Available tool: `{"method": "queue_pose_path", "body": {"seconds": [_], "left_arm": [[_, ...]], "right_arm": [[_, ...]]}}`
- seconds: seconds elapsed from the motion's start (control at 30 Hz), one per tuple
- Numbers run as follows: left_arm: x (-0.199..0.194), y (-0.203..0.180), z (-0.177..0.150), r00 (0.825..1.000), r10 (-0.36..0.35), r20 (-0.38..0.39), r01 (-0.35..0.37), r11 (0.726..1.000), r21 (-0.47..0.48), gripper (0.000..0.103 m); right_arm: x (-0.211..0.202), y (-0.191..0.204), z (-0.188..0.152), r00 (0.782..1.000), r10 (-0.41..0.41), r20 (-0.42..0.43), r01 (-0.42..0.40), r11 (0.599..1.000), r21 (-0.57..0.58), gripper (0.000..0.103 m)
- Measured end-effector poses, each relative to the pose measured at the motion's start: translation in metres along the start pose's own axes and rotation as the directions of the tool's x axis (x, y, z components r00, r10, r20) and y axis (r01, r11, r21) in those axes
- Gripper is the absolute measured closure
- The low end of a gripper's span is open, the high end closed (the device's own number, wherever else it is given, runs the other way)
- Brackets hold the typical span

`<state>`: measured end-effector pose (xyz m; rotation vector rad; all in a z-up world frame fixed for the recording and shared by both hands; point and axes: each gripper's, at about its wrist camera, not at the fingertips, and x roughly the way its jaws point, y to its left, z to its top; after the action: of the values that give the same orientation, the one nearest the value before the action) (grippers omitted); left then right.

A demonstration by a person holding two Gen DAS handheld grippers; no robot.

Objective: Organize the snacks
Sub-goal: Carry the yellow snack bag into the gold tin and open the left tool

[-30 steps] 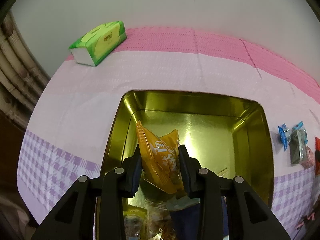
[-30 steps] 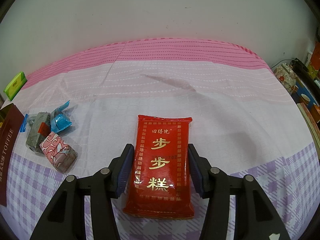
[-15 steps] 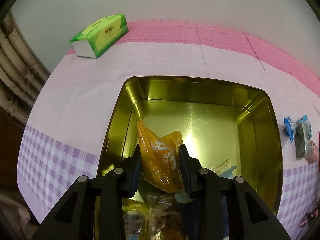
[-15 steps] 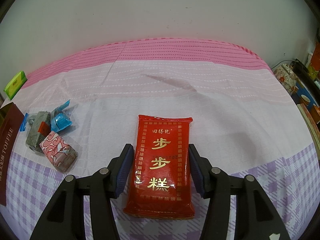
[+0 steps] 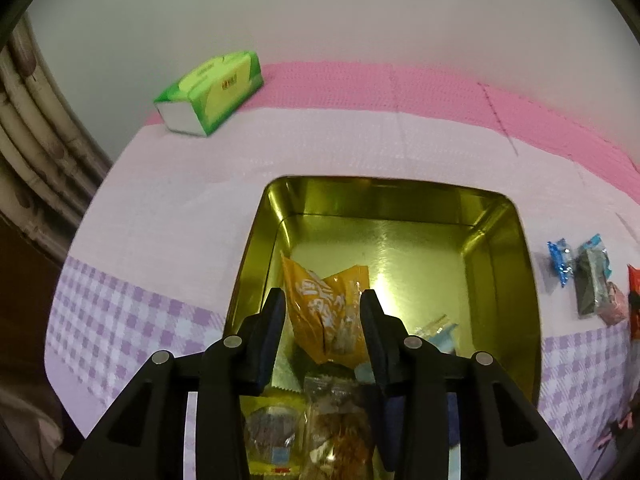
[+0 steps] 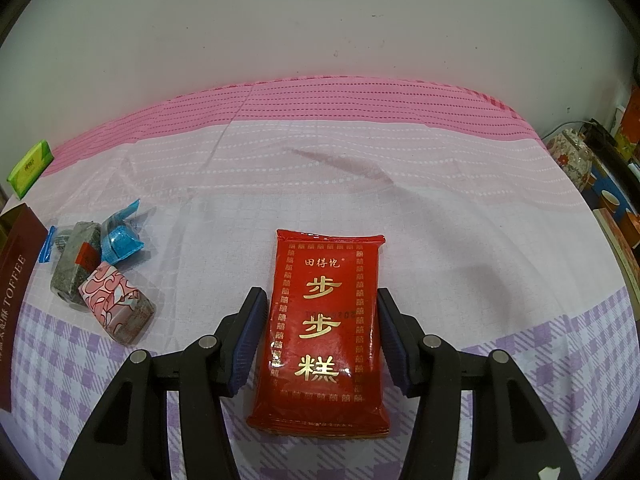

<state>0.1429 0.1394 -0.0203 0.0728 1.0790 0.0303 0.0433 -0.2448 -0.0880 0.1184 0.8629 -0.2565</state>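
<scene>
In the left wrist view an open gold tin (image 5: 500,248) stands on the cloth with several wrapped snacks in its near end. My left gripper (image 5: 323,300) is open over the tin, and an orange snack packet (image 5: 324,312) lies between its fingers inside the tin, apart from the pads. In the right wrist view my right gripper (image 6: 318,308) is open around a red snack packet with gold characters (image 6: 324,328) that lies flat on the cloth. A pink wrapped snack (image 6: 116,308), a grey one (image 6: 76,264) and a blue one (image 6: 120,236) lie to its left.
A green tissue pack (image 5: 210,92) lies at the table's far left by the wall. The tin's dark red TOFFEE side (image 6: 16,292) shows at the left edge of the right wrist view. Boxes and a patterned jar (image 6: 572,156) stand beyond the table's right edge.
My left gripper has opened and let go of the orange packet, which now rests in the tin; the gripper has drawn back a little. The right gripper has hardly moved.
</scene>
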Motion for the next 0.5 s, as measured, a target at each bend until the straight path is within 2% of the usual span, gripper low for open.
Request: {"method": "queue_pose_path", "body": {"seconds": [0.23,0.5], "left_arm": [[-0.029,0.000,-0.014,0.997,0.029,0.071,-0.029,1.000,-0.006,0.063],[-0.050,0.004,-0.036,0.992,0.073,0.105,-0.070,0.997,-0.036,0.063]], "right_arm": [[0.000,-0.002,-0.001,1.000,-0.002,-0.001,0.002,1.000,0.000,0.051],[0.000,-0.004,-0.001,1.000,0.000,-0.001,0.000,1.000,0.000,0.050]]}}
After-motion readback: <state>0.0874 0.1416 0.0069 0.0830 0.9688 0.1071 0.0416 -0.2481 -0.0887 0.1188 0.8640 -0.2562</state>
